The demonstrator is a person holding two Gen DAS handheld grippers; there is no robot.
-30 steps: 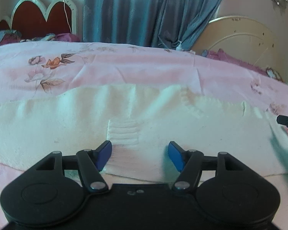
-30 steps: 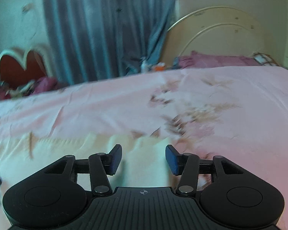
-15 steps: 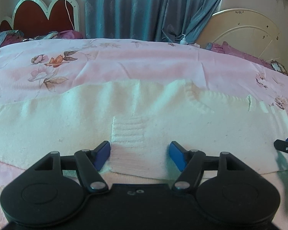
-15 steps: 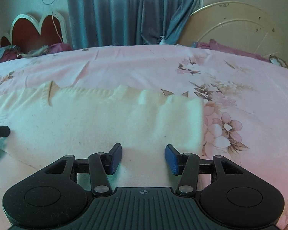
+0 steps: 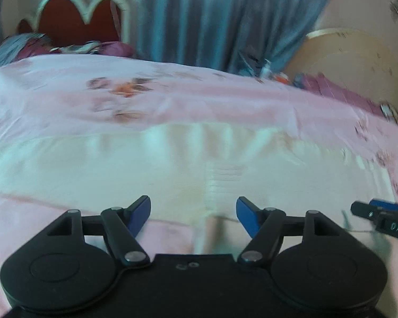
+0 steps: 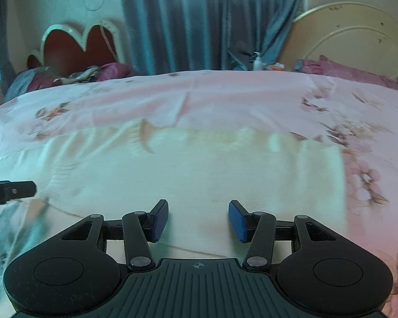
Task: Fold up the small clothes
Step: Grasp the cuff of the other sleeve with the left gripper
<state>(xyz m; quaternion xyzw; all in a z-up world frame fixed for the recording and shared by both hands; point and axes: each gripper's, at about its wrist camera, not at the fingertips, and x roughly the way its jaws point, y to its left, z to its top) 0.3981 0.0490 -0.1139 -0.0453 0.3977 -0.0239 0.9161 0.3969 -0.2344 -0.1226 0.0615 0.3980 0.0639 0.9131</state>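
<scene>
garment: a cream knit garment (image 6: 199,175) lies flat across the pink flowered bedspread (image 6: 225,98), folded into a long band, its near edge just ahead of both tools.
left gripper: the left gripper (image 5: 193,213) has its jaws spread and they have just been opening wider; nothing is pinched, only the near edge of the knit shows below the gap.
right gripper: the right gripper (image 6: 198,218) stands partly open, its blue pads clear of the cloth, holding nothing.
step in hand: by my reckoning both tools are lining up along the near edge for the next fold.
doing it well: take the edge at matching points on each side, pinch every layer, and lift evenly so the band does not skew.
left view only: a ribbed strip (image 5: 225,175) in the knit, and the other tool's tip at the far right.
right view only: the garment's squared right end (image 6: 337,175) and a lotion bottle (image 6: 257,61) by the blue curtain (image 6: 199,21).
blur: the left view is smeared, so finer knit detail cannot be told.
</scene>
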